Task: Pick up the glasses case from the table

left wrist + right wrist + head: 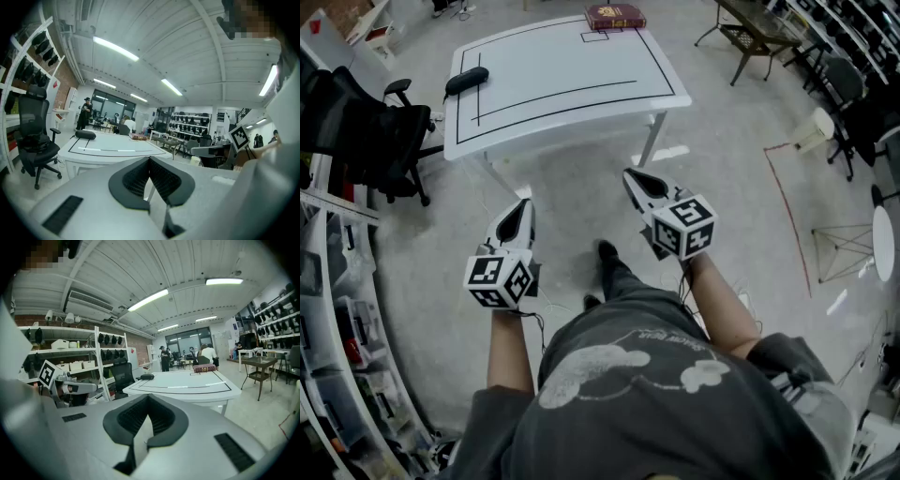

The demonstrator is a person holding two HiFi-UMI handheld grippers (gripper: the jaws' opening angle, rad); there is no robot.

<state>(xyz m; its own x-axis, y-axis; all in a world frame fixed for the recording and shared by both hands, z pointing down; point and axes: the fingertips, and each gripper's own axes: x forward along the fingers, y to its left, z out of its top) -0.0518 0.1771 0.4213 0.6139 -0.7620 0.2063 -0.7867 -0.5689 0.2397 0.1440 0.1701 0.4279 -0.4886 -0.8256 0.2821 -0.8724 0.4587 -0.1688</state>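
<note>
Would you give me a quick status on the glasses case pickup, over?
Left gripper and right gripper shut, empty, short of the table. Glasses case near its left edge, untouched. Nothing in the way.

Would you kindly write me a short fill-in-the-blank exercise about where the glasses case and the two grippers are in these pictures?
1. In the head view, the glasses case lies near the ____ edge of the white table.
2. The left gripper and the right gripper are both empty, with their jaws ____.
3. At the table's far edge lies a dark red ____.
Missing words: left; shut; book.
</note>
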